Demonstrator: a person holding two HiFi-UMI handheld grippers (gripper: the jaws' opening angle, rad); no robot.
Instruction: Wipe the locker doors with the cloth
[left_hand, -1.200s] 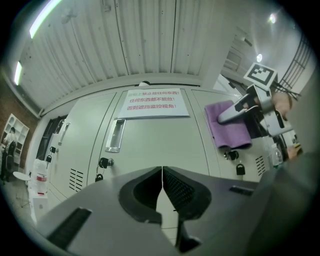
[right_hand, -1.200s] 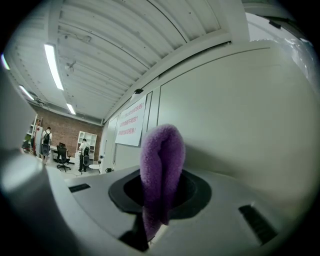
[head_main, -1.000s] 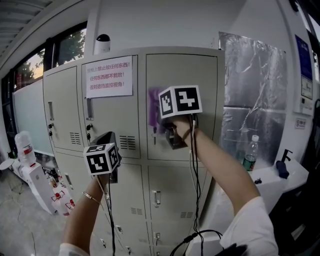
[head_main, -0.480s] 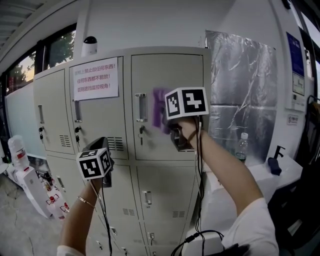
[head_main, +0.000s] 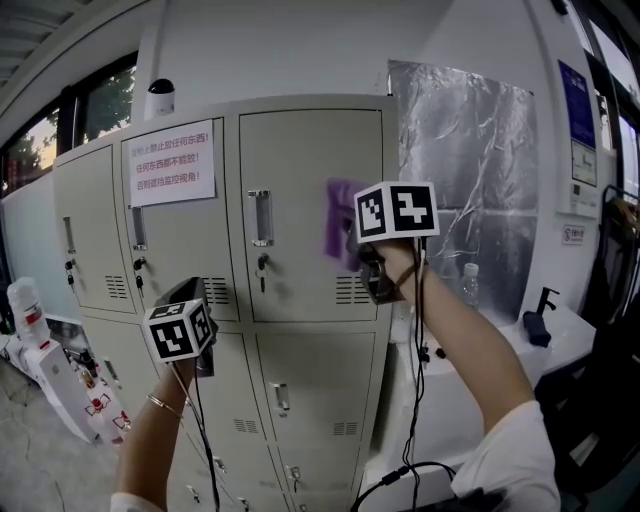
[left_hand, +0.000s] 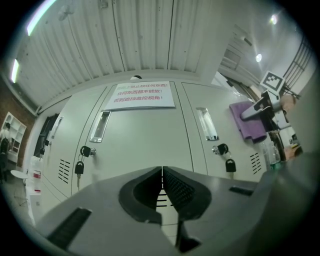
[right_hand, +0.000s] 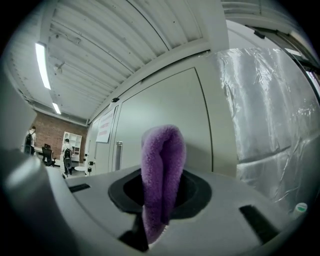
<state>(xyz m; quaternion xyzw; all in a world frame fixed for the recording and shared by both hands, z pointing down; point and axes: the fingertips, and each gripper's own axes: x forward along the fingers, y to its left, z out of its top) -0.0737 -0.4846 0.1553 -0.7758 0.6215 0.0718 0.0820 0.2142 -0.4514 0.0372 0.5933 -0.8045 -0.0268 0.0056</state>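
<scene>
While between right gripper (right_hand: 161, 197) jaws, cloth (right_hand: 162, 150) upright.

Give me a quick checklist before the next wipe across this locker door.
1. Grip on cloth: ok, right hand-held gripper is shut on it.
2. Contact: ok, cloth looks flat against the top right door.
3. Spare left hand-held gripper clear: ok, shut, empty, lower down.
4. Leftward path free: not ok, handle and key stick out there.
5. That door shut: ok, looks flush.
</scene>
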